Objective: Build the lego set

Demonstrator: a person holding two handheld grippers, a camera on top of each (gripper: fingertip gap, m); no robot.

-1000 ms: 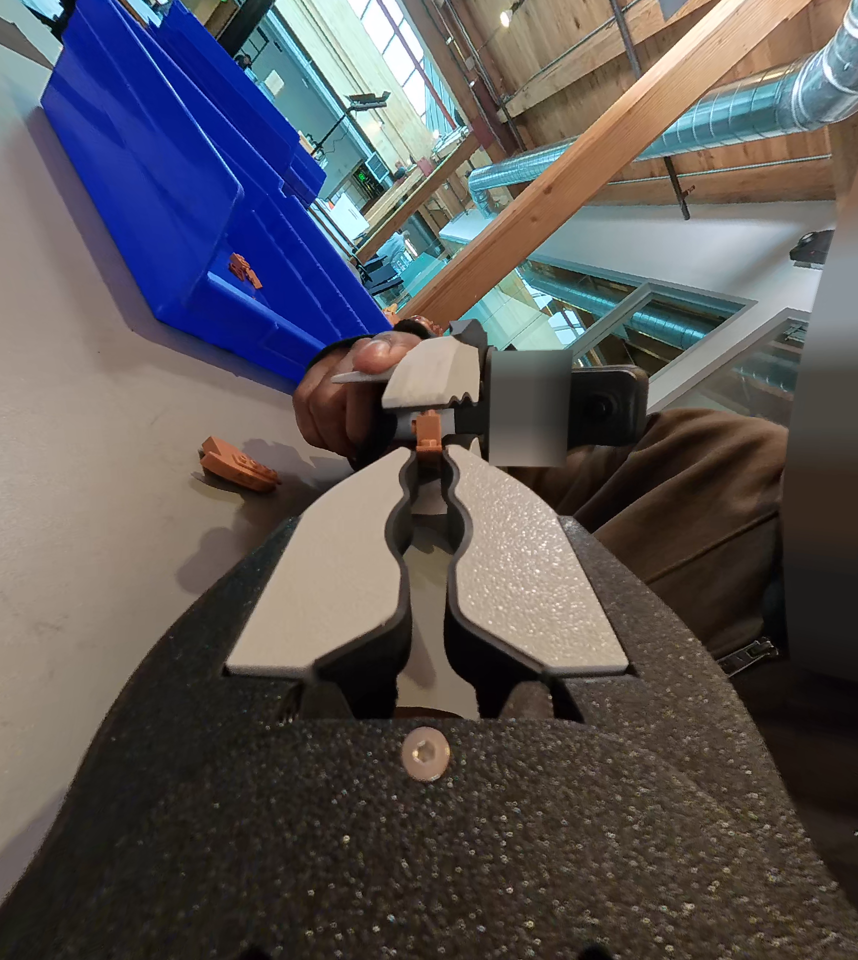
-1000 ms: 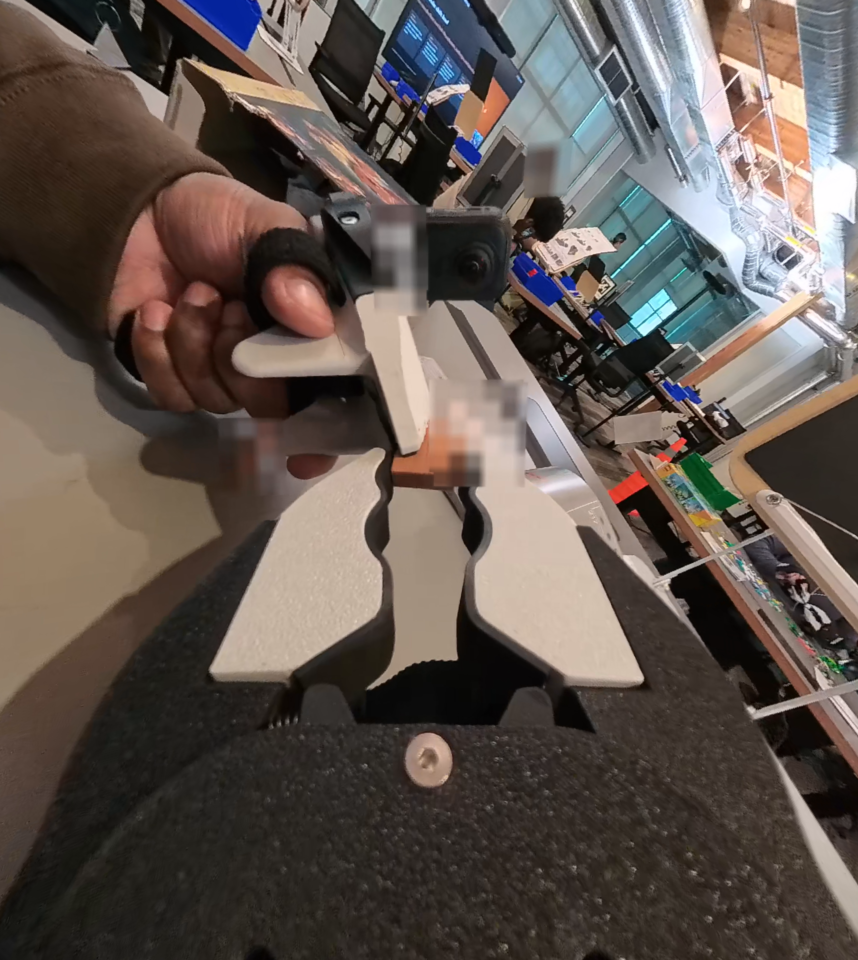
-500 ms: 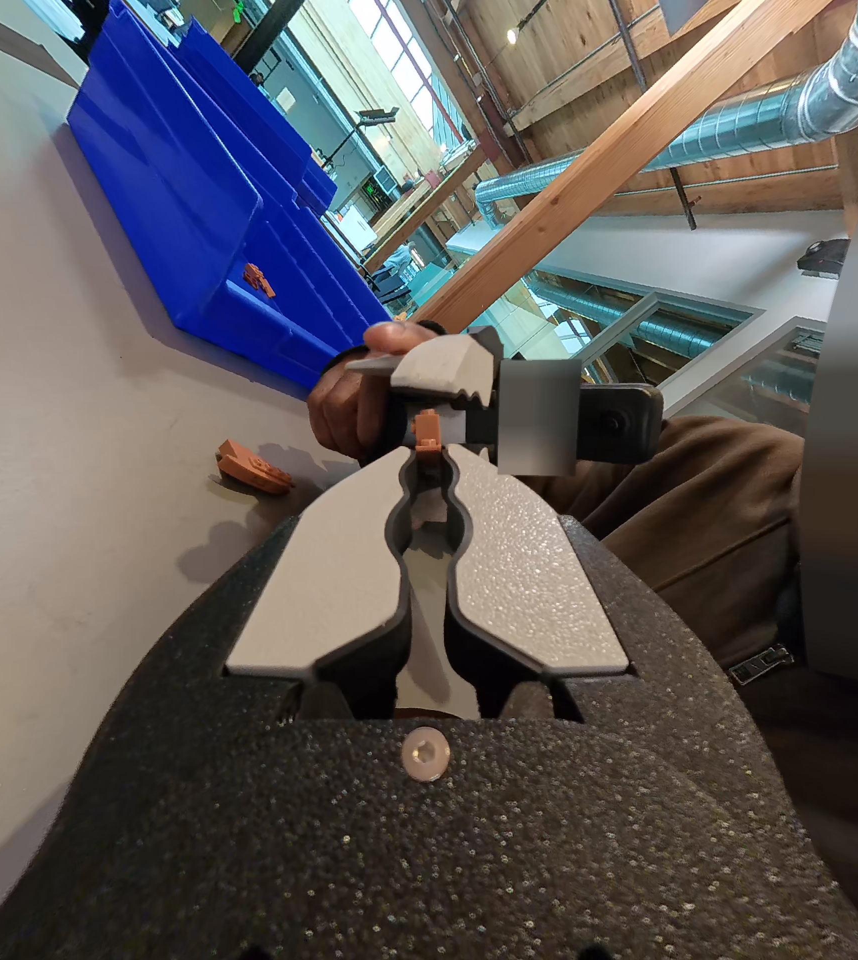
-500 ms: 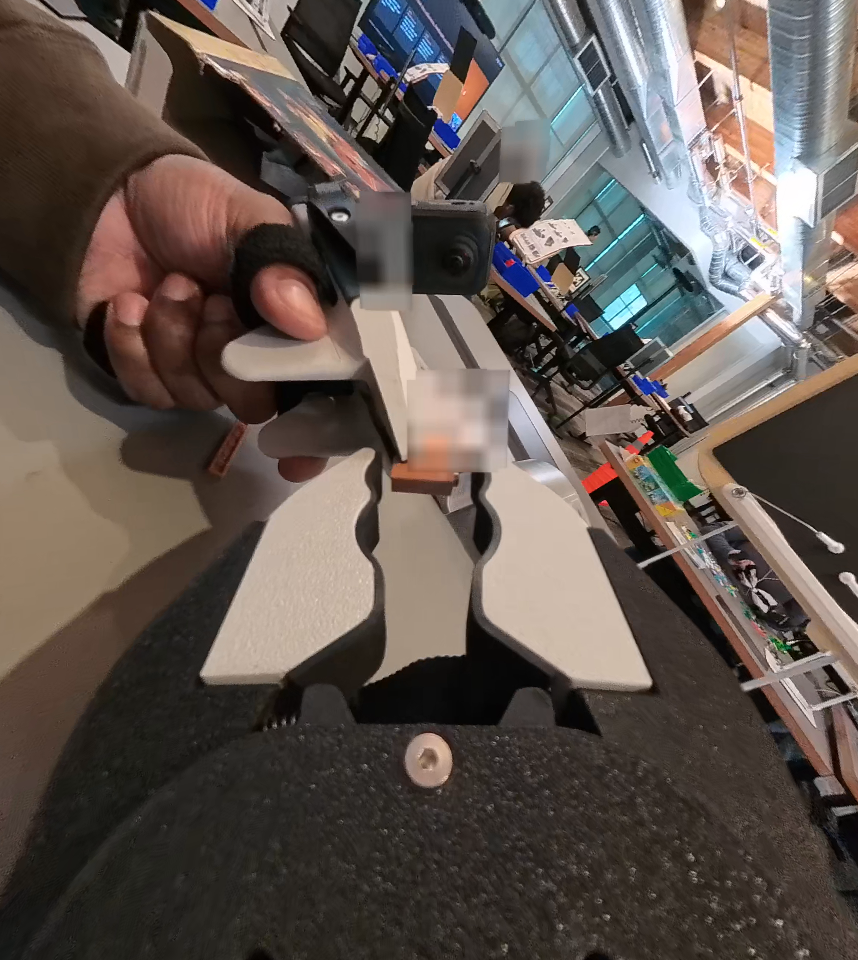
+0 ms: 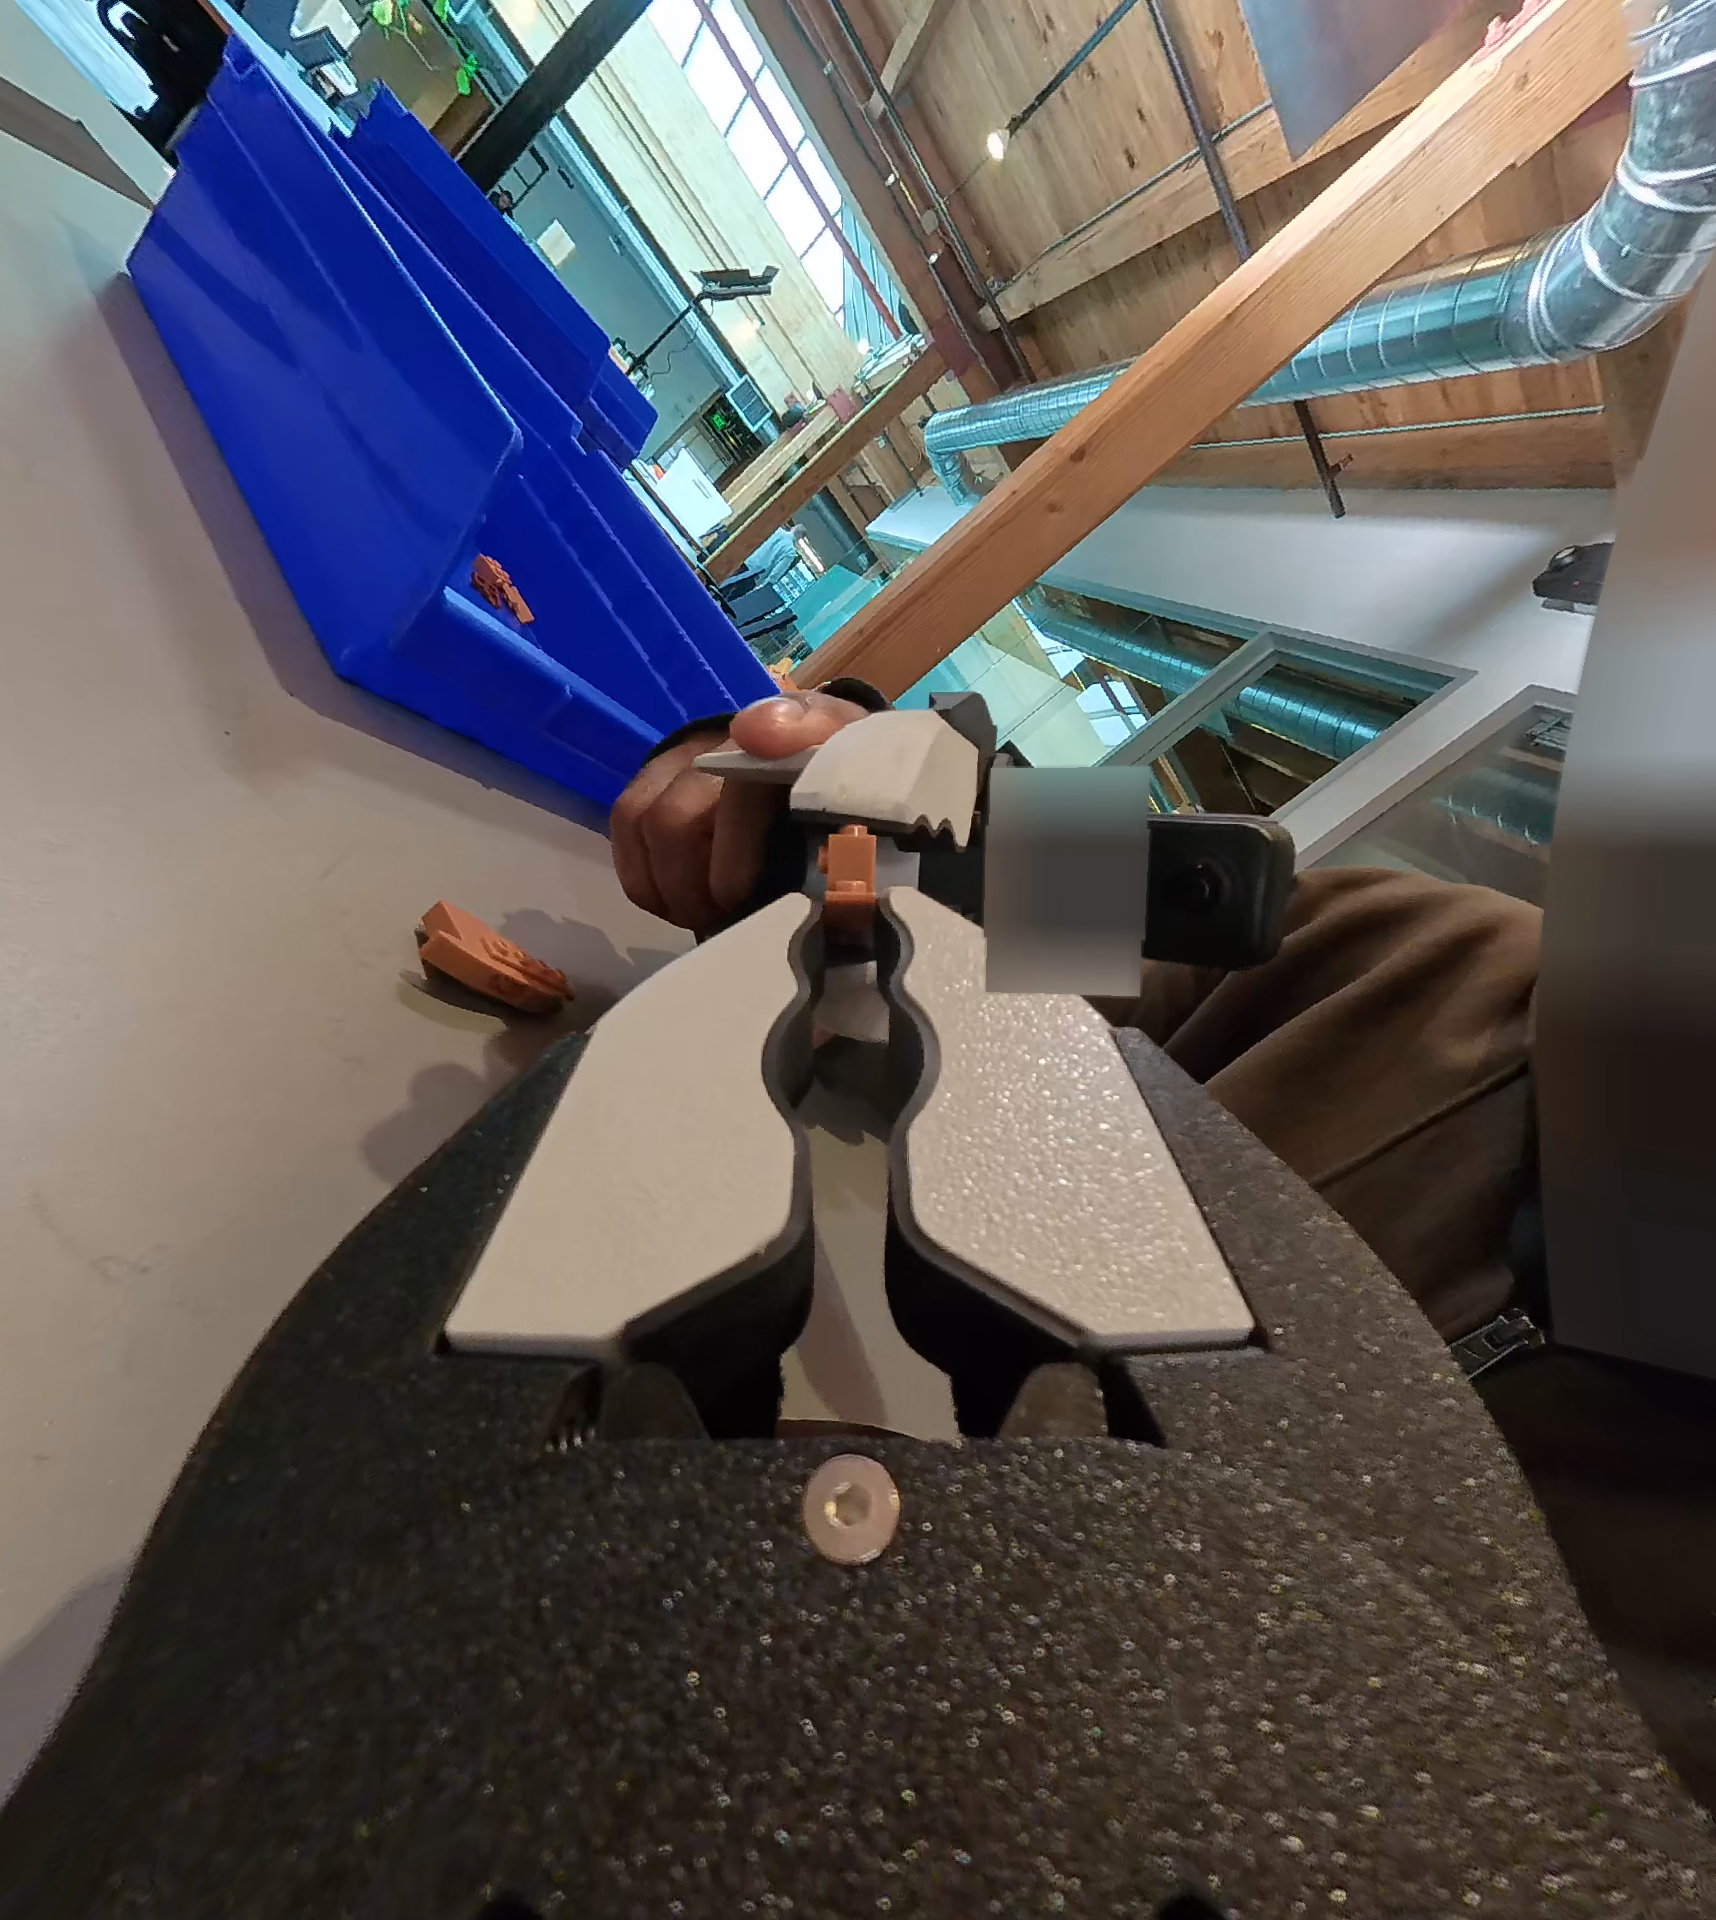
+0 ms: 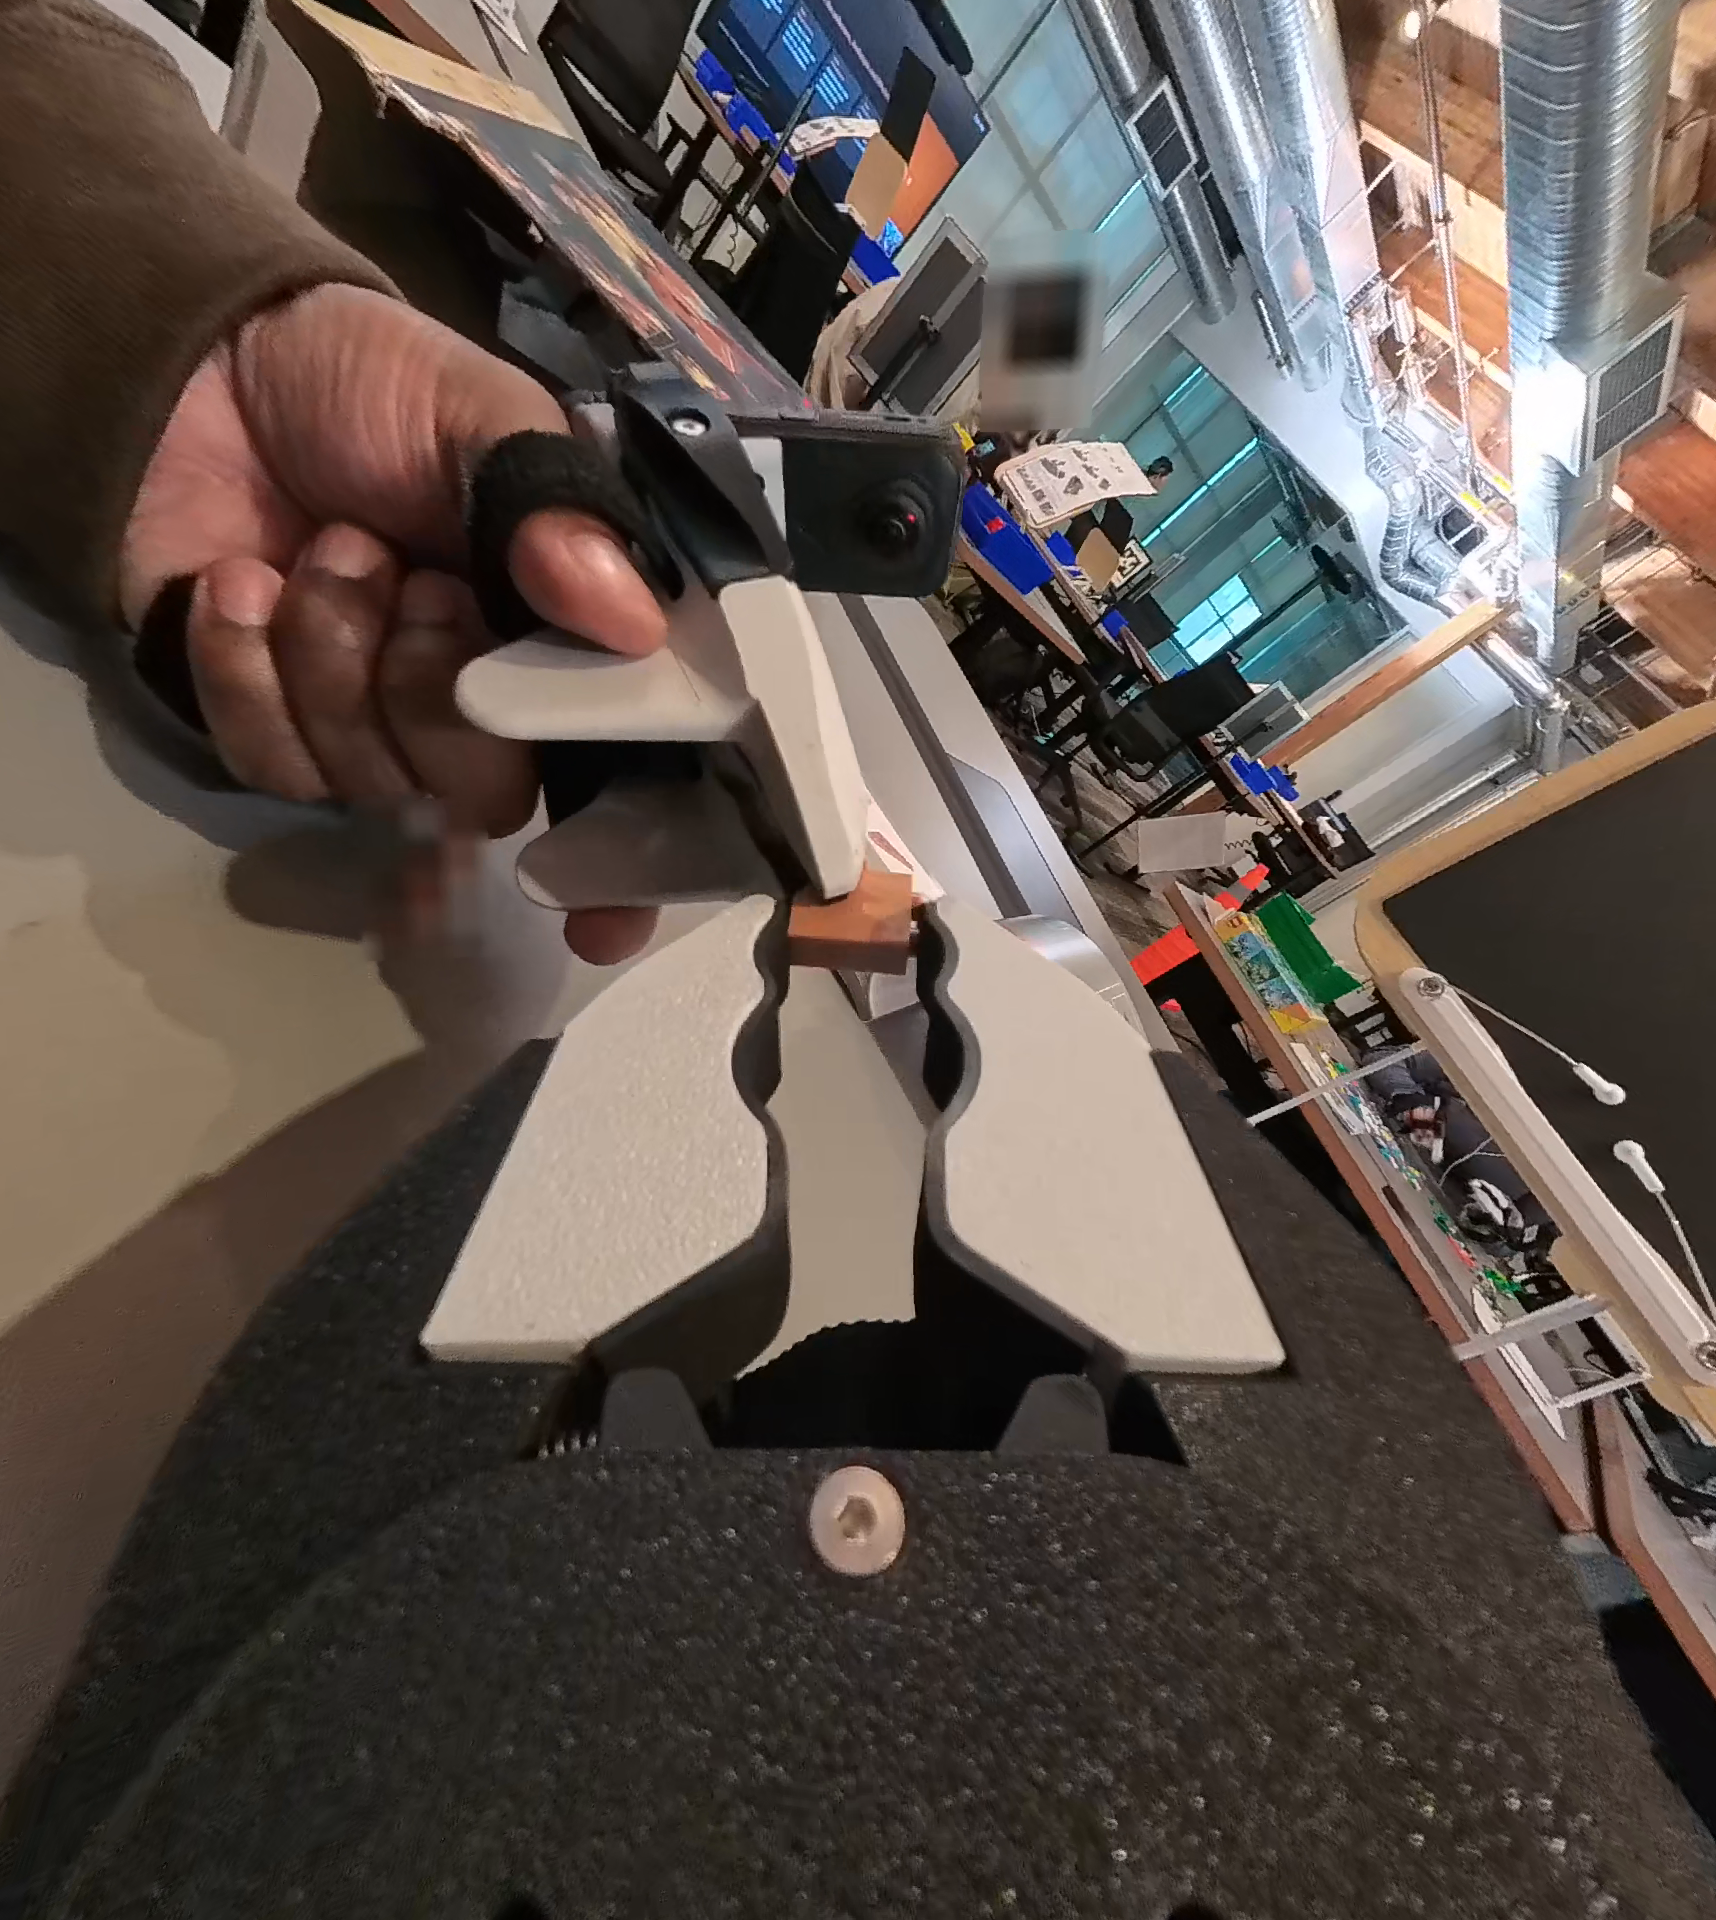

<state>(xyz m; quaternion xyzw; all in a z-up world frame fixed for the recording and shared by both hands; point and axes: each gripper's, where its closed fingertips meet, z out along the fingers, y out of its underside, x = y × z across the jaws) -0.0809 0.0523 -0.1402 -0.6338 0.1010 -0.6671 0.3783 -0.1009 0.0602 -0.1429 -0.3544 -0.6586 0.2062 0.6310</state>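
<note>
Fingers (image 5: 688,1122) of the left gripper (image 5: 849,909) clench a small orange brick (image 5: 850,871) at frame centre. Right gripper (image 6: 852,935) fingers grasp a brown brick (image 6: 849,933), both raised above the tabletop (image 5: 106,935). Another orange piece (image 5: 485,958) lies centre left.

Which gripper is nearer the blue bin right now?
Right. The right gripper, just in front of the blue bin and its near corner, sits between that bin and the left gripper, which meets it tip to tip from farther back.
</note>
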